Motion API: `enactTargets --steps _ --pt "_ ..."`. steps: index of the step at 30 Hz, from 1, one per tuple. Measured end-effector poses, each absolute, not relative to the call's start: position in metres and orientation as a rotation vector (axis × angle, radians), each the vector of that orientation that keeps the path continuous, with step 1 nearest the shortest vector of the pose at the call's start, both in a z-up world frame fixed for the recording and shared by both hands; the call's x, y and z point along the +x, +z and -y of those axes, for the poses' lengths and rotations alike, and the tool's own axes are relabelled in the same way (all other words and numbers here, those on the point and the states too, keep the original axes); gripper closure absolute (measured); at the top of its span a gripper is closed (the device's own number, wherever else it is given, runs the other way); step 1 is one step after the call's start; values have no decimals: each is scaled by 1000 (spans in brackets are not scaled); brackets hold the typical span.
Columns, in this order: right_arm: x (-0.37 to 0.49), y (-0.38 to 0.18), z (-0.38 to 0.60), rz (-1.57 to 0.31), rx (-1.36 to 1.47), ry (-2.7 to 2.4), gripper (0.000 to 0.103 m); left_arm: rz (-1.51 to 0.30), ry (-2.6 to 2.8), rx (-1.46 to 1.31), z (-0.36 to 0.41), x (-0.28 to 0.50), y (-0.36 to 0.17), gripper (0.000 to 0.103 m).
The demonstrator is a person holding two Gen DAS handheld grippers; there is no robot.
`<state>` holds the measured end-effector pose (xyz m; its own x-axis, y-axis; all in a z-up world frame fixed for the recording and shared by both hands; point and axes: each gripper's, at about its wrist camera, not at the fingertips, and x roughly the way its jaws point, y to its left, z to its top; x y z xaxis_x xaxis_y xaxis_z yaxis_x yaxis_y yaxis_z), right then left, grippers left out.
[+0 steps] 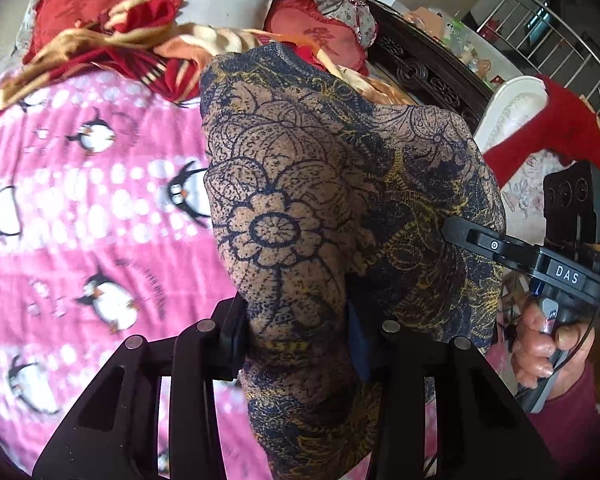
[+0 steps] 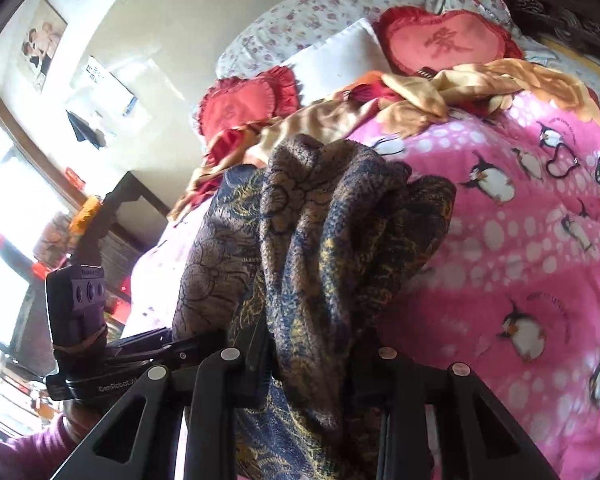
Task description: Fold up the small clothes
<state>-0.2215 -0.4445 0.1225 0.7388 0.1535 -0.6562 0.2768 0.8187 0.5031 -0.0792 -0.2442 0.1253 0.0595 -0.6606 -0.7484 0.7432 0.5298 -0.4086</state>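
Both grippers clamped on the same brown-and-navy floral garment (image 1: 300,200), held up off the bed. Left gripper (image 1: 300,320): jaws narrow, cloth pinched between them and draping over them. Right gripper (image 2: 308,344): jaws narrow on a bunched, ropey section of the garment (image 2: 320,220). Right gripper's finger (image 1: 480,240) also shows in the left view, touching the cloth's right edge. Pink penguin blanket (image 1: 80,200) below; heart cushions (image 2: 440,40) and crumpled red-gold fabric (image 1: 120,40) at the head.
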Motion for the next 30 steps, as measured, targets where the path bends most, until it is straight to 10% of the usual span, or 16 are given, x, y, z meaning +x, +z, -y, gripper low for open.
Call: enactTargets --steps 12,19,30 --pt "-223 75 341 -966 659 1 64 -1272 -878 133 145 -110 81 60" --pt "-239 108 323 -896 442 -184 55 -1141 -779 139 130 -121 103 40" --pt "-212 89 278 -947 207 -139 55 -1031 -678 217 141 -113 92 39"
